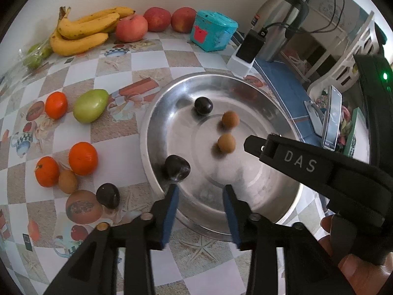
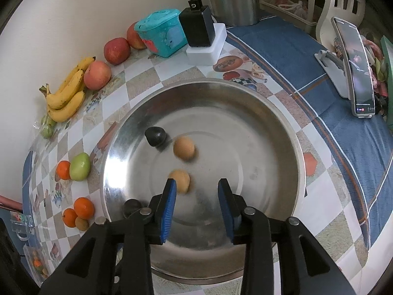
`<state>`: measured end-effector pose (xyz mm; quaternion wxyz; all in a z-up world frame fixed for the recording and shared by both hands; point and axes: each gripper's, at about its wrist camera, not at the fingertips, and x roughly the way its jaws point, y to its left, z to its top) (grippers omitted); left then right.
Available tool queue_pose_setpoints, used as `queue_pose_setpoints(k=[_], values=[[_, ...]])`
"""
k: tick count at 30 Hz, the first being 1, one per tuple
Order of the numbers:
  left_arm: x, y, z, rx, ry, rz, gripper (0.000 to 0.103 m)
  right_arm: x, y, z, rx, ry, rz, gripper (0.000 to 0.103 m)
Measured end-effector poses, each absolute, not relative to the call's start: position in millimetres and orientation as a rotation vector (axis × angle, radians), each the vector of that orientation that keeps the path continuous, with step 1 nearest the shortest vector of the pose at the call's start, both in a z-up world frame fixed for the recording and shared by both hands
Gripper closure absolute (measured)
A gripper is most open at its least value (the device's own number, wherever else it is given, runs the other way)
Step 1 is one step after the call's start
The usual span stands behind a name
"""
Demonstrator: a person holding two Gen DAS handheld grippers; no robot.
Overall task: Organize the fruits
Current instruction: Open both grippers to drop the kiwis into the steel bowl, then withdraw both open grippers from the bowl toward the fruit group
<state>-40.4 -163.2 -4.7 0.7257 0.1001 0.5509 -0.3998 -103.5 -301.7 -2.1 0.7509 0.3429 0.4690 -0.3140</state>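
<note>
A wide steel bowl [image 1: 245,93] is seen on a checked, picture-printed tablecloth [image 1: 152,59], with both sets of tongs poised above its near rim. The left gripper [image 1: 200,188] is parted, nothing between its blue pads; a dark plum [image 1: 176,167] lies just beyond its left fingertip inside the bowl. The right gripper [image 2: 196,183] is likewise parted and empty, a tan round fruit [image 2: 180,179] resting just past its left pad.

Only the left view takes in a second dark plum on the cloth [image 1: 108,195] outside the bowl. A phone on a stand [image 2: 356,66] and blue bedding [image 2: 282,49] are shown clearly on the right only in the right view.

Inside the bowl, a far plum [image 1: 203,105] and another tan fruit [image 1: 230,120] are blurred. At left on the cloth, three oranges [image 1: 83,158], a green fruit [image 1: 90,105], bananas [image 1: 83,30] and red apples [image 1: 132,28] are lined toward the far wall.
</note>
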Motion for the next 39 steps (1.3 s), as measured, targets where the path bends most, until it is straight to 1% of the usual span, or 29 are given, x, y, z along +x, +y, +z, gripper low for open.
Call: queue_pose_setpoints(k=[1,12,19,32,35,36,38,39], values=[[-38.8,-161.9,-4.1,0.213,1.216,-0.877,0.055,-103.3,-301.9,-1.9,0.751,1.023,-0.686,0.066],[-1.5,-130.2,5.1,0.097,1.221,-0.742,0.055,-100.6,-300.4,-1.0,0.747,1.023,-0.668,0.067],[25.9,-95.6,7.2,-0.007,1.229,-0.625,0.055,-93.5,-293.7,1.3,0.726,1.027,-0.633,0.067],[61.6,-38.5,7.7,-0.112,1.233,-0.423,0.054,-73.8,-266.1,15.8,0.631,1.025,-0.551,0.067],[66.5,-27.1,8.8,-0.13,1.231,-0.388,0.048,-70.0,-261.3,17.0,0.611,1.031,-0.54,0.067],[67.8,-23.4,9.0,-0.133,1.232,-0.376,0.043,-68.9,-260.5,17.1,0.608,1.033,-0.538,0.067],[70.7,-17.3,8.6,-0.145,1.234,-0.352,0.042,-67.2,-259.7,16.2,0.602,1.04,-0.534,0.067],[72.0,-16.0,7.9,-0.149,1.237,-0.347,0.039,-67.1,-259.2,15.6,0.601,1.044,-0.533,0.067]])
